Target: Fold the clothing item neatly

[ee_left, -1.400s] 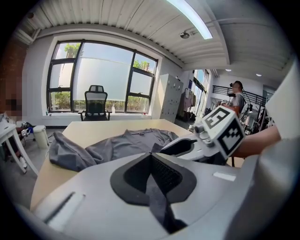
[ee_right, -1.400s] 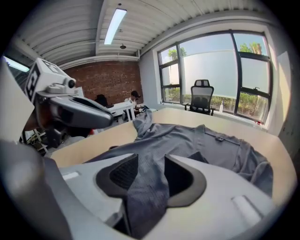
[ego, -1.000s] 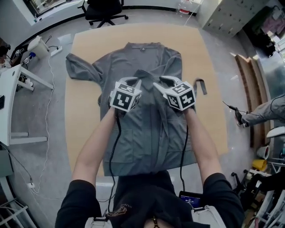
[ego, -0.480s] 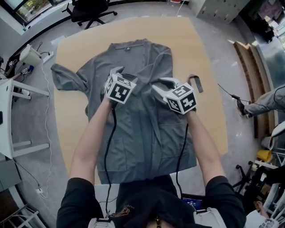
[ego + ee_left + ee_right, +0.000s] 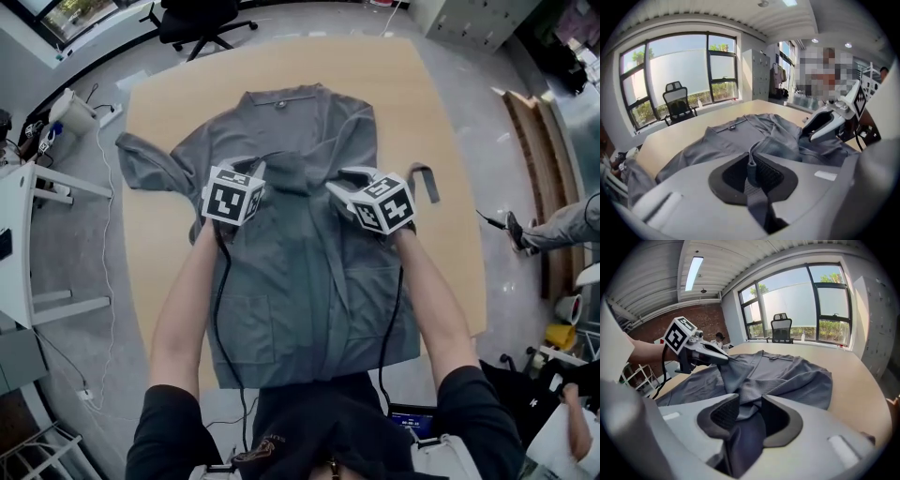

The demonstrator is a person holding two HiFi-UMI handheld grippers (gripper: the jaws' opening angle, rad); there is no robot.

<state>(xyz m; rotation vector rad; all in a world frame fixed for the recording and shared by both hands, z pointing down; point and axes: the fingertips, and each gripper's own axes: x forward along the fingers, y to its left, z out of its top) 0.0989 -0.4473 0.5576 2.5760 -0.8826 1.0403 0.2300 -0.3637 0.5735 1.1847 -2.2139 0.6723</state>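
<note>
item: grey garment (image 5: 309, 281), a collared, short-sleeved top, laid front-up on the wooden bench (image 5: 427, 103), collar (image 5: 281, 98) at the far side, hem at the near edge by the person; whether the hem hangs over cannot be told. one spread sleeve (image 5: 150, 159) lies flat toward the picture's left. the opposite side is gathered inward and raised at mid-chest. a dark strap (image 5: 424, 180) lies on the bench just beside the garment's right edge. left tool (image 5: 251, 166): jaws have just been closing and now stand clenched on a thin upright fold of the grey fabric, which shows pinched between the pads in the left gripper view. right tool (image 5: 345, 180): jaws part-way apart but filled, grasping a thicker bunch of the same fabric that runs down between the pads. both tools sit near each other over the chest, angled downward. step judged: carrying the gathered portion across to lay a lengthwise fold; task judged early, since the spread sleeve and the body remain unfolded. hazards: the left tool's narrow pinch may slip if the cloth is pulled taut, dropping that corner. the right tool's bunch may include under-layers, so moving it could drag the whole garment across the bench. unequal travel of the two tools would set a slanted crease. a release from height would let the fold collapse into wrinkles.
</note>
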